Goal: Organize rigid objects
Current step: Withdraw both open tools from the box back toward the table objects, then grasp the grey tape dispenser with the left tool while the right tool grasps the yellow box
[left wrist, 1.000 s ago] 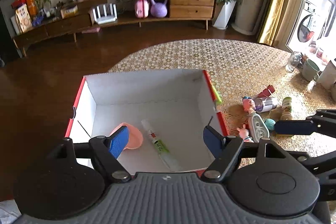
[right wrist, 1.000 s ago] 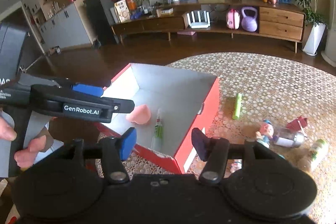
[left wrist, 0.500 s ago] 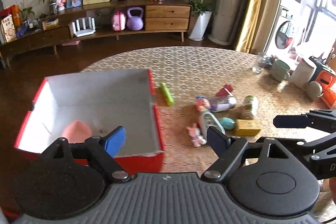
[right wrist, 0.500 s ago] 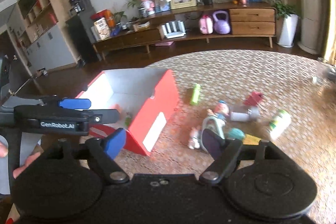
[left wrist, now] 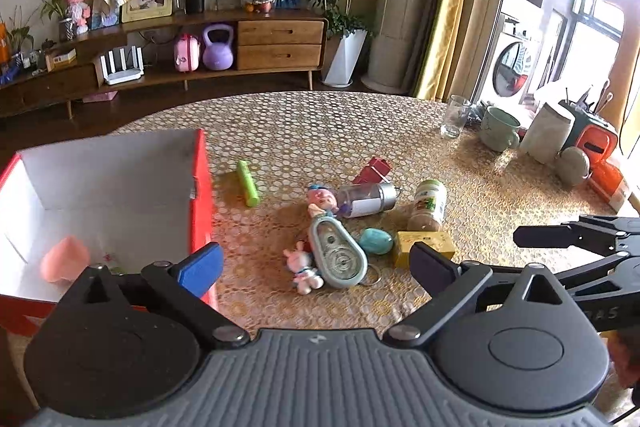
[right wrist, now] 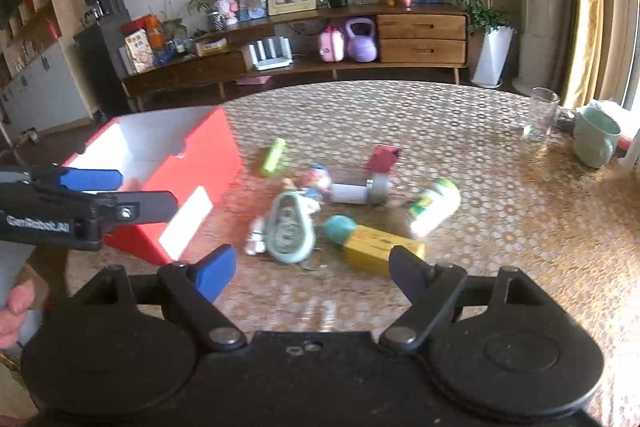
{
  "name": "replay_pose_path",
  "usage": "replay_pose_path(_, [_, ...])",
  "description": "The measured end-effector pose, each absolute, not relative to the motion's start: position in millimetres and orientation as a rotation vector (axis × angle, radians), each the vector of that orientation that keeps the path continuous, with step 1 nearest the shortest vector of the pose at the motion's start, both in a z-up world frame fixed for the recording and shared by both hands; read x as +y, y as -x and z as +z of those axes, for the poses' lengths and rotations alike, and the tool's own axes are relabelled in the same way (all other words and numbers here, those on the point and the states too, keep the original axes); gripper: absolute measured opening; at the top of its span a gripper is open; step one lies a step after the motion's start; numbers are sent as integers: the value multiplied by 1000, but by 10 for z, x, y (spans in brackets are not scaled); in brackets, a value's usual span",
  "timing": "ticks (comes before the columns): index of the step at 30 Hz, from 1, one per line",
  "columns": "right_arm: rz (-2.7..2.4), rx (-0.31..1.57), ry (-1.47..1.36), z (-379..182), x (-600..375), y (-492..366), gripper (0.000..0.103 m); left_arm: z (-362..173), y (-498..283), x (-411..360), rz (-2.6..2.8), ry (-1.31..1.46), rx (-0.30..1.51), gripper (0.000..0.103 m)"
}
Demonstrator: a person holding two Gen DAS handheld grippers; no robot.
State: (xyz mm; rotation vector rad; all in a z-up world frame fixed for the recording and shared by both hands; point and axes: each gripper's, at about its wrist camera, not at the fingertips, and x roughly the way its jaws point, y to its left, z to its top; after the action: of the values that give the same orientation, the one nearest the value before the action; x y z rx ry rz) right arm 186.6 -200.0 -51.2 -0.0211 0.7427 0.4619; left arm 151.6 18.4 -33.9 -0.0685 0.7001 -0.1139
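Red box [left wrist: 202,187] wall hides its near interior.

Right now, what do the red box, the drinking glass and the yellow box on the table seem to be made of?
Red box: probably cardboard, red outside and matt white inside, with thin flat walls and folded corners.
Drinking glass: clear glass or possibly clear plastic; the tablecloth shows through it.
Yellow box: likely printed paperboard, with sharp edges and a slight sheen; its print is too small to read.
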Motion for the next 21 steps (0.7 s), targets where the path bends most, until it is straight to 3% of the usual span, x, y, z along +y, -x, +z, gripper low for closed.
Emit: replay_pose_path(21, [540,814,199,-1287,-2078,-2696,80,-1180,-2323,-123,-34,75,794,100])
